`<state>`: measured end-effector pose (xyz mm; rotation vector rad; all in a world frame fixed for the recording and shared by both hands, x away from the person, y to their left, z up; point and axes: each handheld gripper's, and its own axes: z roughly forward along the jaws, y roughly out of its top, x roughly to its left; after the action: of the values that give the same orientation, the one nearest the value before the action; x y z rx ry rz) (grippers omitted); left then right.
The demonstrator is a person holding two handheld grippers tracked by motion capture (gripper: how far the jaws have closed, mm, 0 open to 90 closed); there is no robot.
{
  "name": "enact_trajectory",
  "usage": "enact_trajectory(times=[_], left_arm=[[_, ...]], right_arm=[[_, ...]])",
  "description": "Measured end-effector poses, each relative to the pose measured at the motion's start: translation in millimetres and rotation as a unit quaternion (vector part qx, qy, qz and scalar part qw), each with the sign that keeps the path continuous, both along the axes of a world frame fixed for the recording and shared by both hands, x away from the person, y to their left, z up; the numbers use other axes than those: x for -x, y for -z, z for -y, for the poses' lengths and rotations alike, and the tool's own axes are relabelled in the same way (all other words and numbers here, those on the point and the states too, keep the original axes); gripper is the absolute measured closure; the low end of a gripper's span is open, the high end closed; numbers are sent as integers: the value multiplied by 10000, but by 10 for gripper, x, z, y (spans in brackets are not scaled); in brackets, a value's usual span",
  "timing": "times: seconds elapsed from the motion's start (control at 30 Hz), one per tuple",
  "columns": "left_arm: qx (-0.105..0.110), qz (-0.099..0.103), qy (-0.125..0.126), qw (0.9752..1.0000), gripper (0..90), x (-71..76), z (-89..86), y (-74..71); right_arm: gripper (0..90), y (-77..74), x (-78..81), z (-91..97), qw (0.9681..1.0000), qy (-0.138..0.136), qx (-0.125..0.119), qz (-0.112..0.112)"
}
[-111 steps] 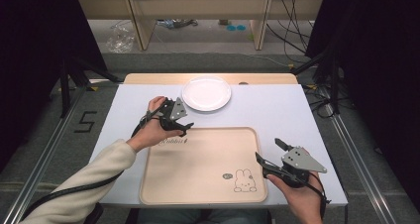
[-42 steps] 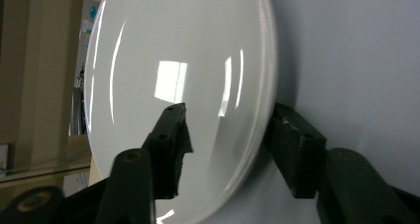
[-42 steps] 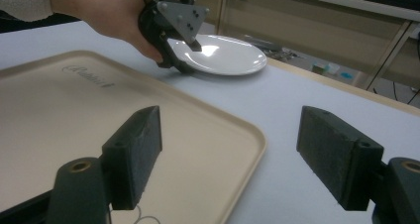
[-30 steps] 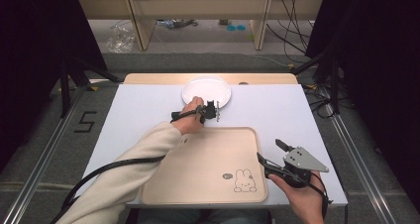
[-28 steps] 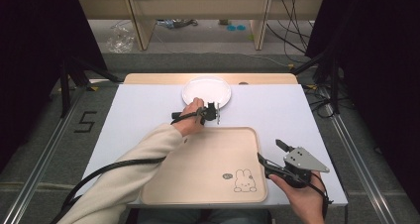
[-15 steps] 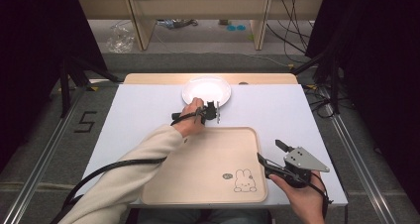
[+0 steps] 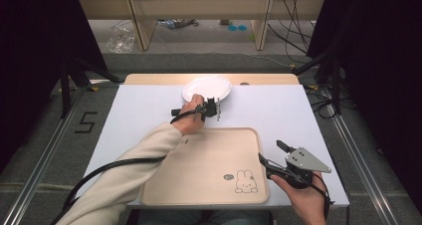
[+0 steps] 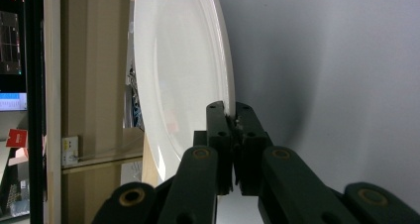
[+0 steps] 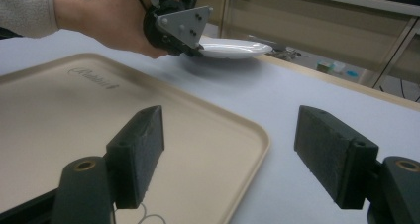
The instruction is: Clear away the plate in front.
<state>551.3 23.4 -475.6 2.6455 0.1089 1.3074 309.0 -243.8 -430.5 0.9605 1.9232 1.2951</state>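
The left gripper (image 8: 232, 135) is clenched on the near rim of the round white ceramic plate (image 8: 178, 75), its two black jaws pinching the thin edge with only a shallow bite. In the right gripper view the plate (image 9: 233, 48) sits at the far side of the worktop with its near edge looking slightly raised off the pale grey surface, though I cannot say for sure that it is clear of it. The high view puts the left gripper (image 7: 213, 108) just beyond the far edge of the beige rectangular plastic tray with a rabbit drawing (image 7: 209, 170), and the plate (image 7: 207, 88) near the worktop (image 7: 278, 105) back edge.

The step looks like carrying the plate toward the tray. With such a narrow hold on a smooth rim, the plate could pivot or slip, so lift slowly, keep it level, and travel low so a slip costs little. Clear the tray's raised lip before setting it down flat.

The right gripper (image 9: 237, 154) hovers released, jaws wide apart, over the tray's near right corner; in the high view, the right gripper (image 7: 283, 160) sits well apart from the plate.
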Motion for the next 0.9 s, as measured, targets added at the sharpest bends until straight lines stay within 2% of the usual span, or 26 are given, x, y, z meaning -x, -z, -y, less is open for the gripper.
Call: enact_trajectory(times=[0.07,0.13,0.2,0.43,0.47,0.5,0.63,0.67,0.8,0.83,0.87,0.9], left_arm=[[-39,5,25,10000,873,-2,-5,-10],[-263,36,119,9996,872,-4,-14,-23],[-316,78,163,9993,873,-2,-21,-19],[-310,63,155,9994,872,21,-47,-23],[-342,131,200,9991,872,23,-53,-23],[-273,130,198,9993,872,35,-64,-13],[-235,224,251,9992,871,55,-80,-36],[-206,241,263,9992,871,64,-84,-41],[-135,345,349,9987,871,116,-86,-89],[-135,345,349,9987,872,116,-86,-89],[-296,311,288,9987,872,148,-92,-123],[-296,311,288,9987,872,148,-92,-123]], right_arm=[[286,0,-1,1,10000,0,-11,1],[287,0,0,1,10000,0,-2,3],[287,-1,1,-2,10000,19,1,14],[289,-1,0,0,10000,0,-11,4],[289,-1,0,0,10000,0,-11,4],[289,-5,-8,8,9999,29,56,101],[290,-3,-11,5,9999,45,32,139],[290,-6,1,-2,10000,41,-26,52],[290,-5,0,-1,10000,51,-18,52],[290,-7,1,0,10000,58,-23,53],[290,-7,-8,7,9999,68,15,150],[290,-7,-8,7,9999,68,15,150]])
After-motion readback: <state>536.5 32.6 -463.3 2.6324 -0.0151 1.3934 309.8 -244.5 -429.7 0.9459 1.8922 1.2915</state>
